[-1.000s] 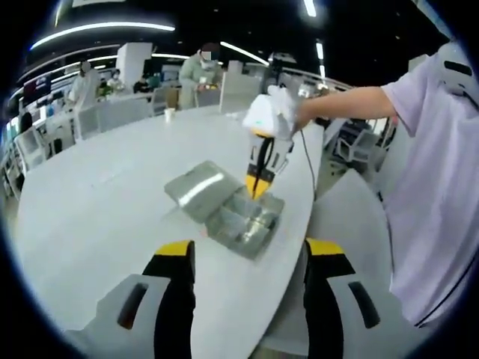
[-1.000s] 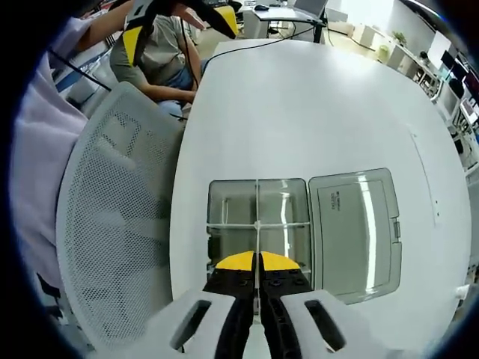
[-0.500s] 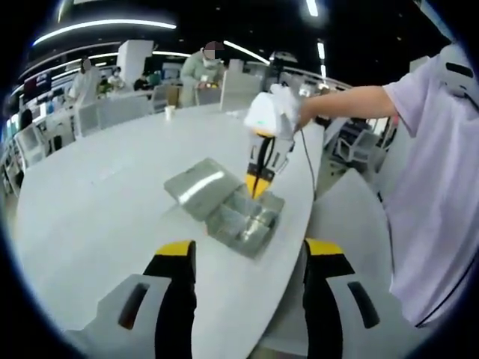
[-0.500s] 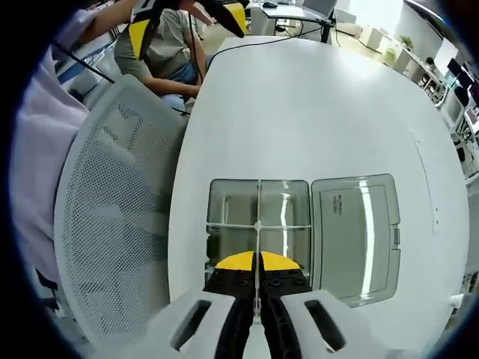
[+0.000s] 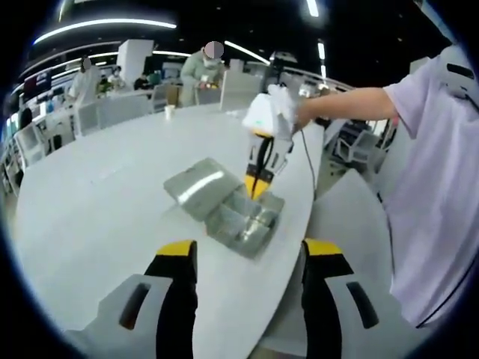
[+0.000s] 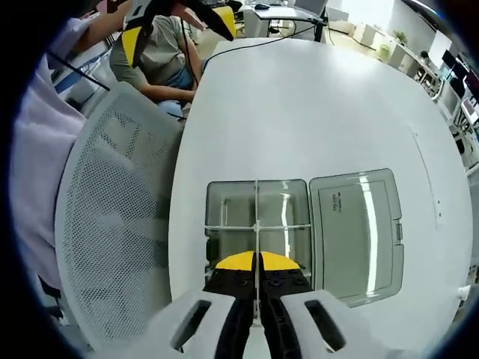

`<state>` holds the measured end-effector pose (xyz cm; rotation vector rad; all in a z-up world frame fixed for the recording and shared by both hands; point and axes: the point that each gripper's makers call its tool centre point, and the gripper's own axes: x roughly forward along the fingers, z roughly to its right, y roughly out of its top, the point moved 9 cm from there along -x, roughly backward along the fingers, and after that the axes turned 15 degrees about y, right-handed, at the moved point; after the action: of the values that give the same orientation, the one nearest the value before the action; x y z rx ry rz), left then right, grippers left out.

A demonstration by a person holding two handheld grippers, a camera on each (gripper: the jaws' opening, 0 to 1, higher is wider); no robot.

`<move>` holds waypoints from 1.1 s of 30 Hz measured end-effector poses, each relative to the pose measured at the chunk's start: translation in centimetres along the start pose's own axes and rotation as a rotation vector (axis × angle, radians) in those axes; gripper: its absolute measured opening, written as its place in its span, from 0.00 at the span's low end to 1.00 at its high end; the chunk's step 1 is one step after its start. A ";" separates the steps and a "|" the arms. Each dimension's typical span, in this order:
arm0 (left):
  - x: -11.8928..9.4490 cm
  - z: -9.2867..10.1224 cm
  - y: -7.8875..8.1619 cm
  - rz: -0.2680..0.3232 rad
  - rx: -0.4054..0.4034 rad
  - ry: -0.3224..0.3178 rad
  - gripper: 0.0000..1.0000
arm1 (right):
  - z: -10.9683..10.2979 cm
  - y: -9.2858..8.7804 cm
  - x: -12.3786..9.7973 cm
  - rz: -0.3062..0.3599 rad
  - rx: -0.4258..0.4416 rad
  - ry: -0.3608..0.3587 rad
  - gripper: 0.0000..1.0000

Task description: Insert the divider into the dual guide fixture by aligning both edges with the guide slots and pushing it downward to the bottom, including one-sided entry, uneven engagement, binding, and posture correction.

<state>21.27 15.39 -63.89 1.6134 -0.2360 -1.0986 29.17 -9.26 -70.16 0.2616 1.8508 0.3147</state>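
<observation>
A clear plastic box (image 6: 232, 206), the guide fixture, lies near the white table's edge with its lid (image 6: 355, 232) folded open to one side. My right gripper (image 6: 256, 263) hangs right over the box, shut on a thin clear divider (image 6: 256, 213) that I see edge-on, running down the box's middle and crossing a second partition. In the left gripper view the right gripper (image 5: 257, 187) points its yellow tips down into the box (image 5: 243, 224), beside the lid (image 5: 196, 187). My left gripper (image 5: 248, 253) stands open and apart, near the table's edge.
A white mesh chair (image 6: 112, 224) stands against the table edge beside the box. A person (image 6: 161, 48) sits at the table's far side by a black cable (image 6: 262, 43). The white table (image 5: 90, 194) spreads wide. People and chairs (image 5: 97, 112) stand in the background.
</observation>
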 end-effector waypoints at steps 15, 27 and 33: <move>0.1 -0.2 -0.2 -0.013 -0.004 0.001 0.54 | 0.3 -0.4 1.1 -0.014 0.023 0.003 0.00; 0.1 -0.3 -0.2 -0.019 -0.002 0.001 0.53 | 0.7 -0.1 1.9 -0.078 0.020 0.020 0.00; 0.2 -0.3 -0.2 -0.019 -0.003 -0.002 0.52 | 0.9 -0.2 2.3 -0.096 0.028 0.028 0.00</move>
<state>21.53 15.51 -64.16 1.6146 -0.2205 -1.1143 29.40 -8.59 -72.54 0.1876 1.8897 0.2275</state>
